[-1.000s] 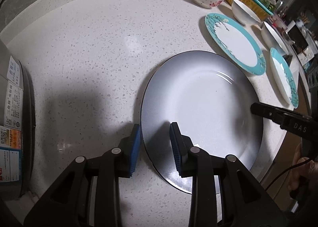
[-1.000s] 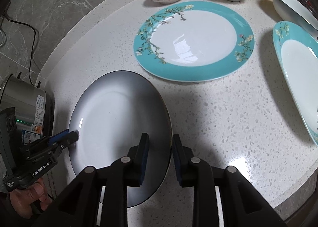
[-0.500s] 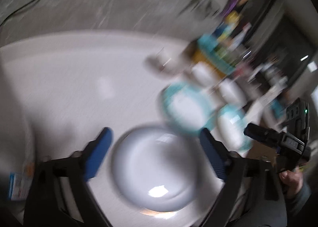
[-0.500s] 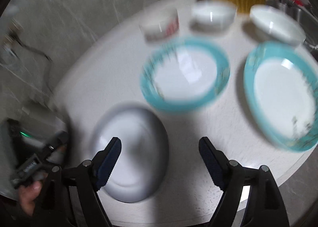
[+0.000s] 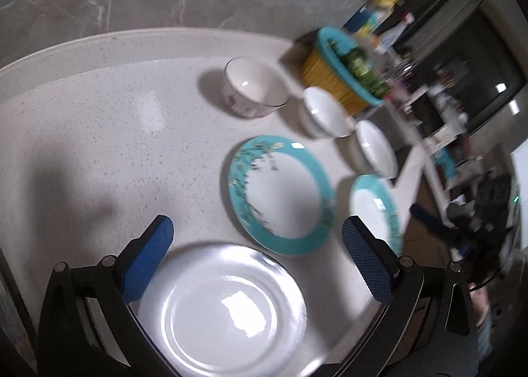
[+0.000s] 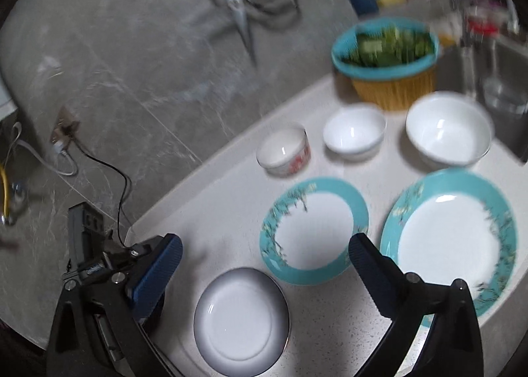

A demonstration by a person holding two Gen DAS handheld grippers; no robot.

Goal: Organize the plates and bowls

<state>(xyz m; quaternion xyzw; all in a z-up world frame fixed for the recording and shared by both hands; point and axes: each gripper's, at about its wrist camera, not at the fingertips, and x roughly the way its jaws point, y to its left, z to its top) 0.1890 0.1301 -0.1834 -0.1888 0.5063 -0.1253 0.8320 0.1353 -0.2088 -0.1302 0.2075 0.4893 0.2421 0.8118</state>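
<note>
The grey-rimmed plate [image 6: 241, 319] lies flat on the speckled white counter [image 5: 99, 146], near its front edge, with nothing resting on it. Just beyond it lies a teal-rimmed plate [image 6: 313, 230] with a floral band; the two rims are close, and the blur prevents telling whether they touch. A second, larger teal-rimmed plate [image 6: 452, 245] lies to the right of the first, close to the counter edge.

Behind the plates stand three bowls in a row: a small bowl with a red pattern [image 6: 283, 152], a plain white bowl [image 6: 354, 132] and a larger white bowl [image 6: 448, 132]. They are apart from one another. Behind the bowls stands a yellow basket with a teal rim [image 6: 389, 63] holding green contents.

The left gripper [image 5: 254, 264] hangs above the grey-rimmed plate with its blue-padded fingers [image 5: 145, 264] spread wide, holding nothing. The right gripper [image 6: 264, 274] also hangs above the counter, fingers [image 6: 155, 278] wide apart and empty; in its view the grey-rimmed plate sits between and below the fingers. Neither gripper touches any dish.

Scissors [image 6: 244, 17] hang on the grey marbled wall [image 6: 132, 63]. Both views are blurred, so fine detail is unreliable
</note>
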